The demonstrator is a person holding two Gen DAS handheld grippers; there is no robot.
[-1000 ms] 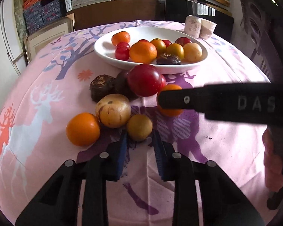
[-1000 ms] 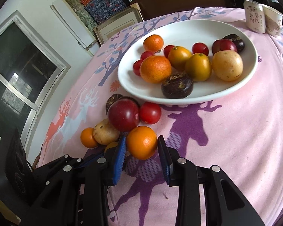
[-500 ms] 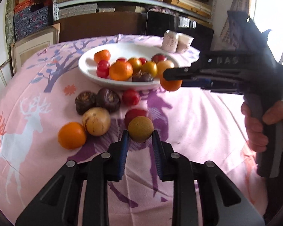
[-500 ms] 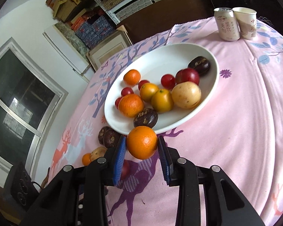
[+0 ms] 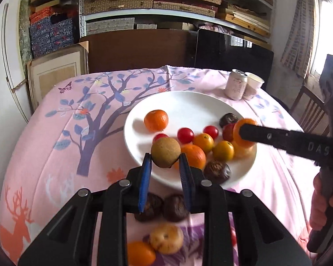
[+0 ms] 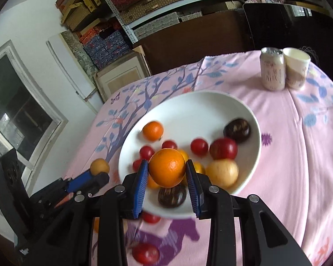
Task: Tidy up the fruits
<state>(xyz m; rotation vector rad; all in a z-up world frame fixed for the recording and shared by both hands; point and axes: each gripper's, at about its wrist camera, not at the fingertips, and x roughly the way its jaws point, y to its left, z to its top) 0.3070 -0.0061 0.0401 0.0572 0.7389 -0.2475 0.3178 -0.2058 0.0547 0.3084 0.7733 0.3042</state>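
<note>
While raised over white plate (image 5: 188, 102) | left gripper (image 5: 165, 166) clamped on brown round fruit (image 5: 165, 152), at near-left rim | right gripper (image 6: 167, 175) clamped on orange (image 6: 167, 167), above plated fruit | loose fruit on pink tablecloth (image 5: 55, 155) nearby.

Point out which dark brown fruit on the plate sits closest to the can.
It is the dark brown fruit at the white plate's far right rim, beside the large red fruit. The other dark one lies at the near edge, farthest from the can.
</note>
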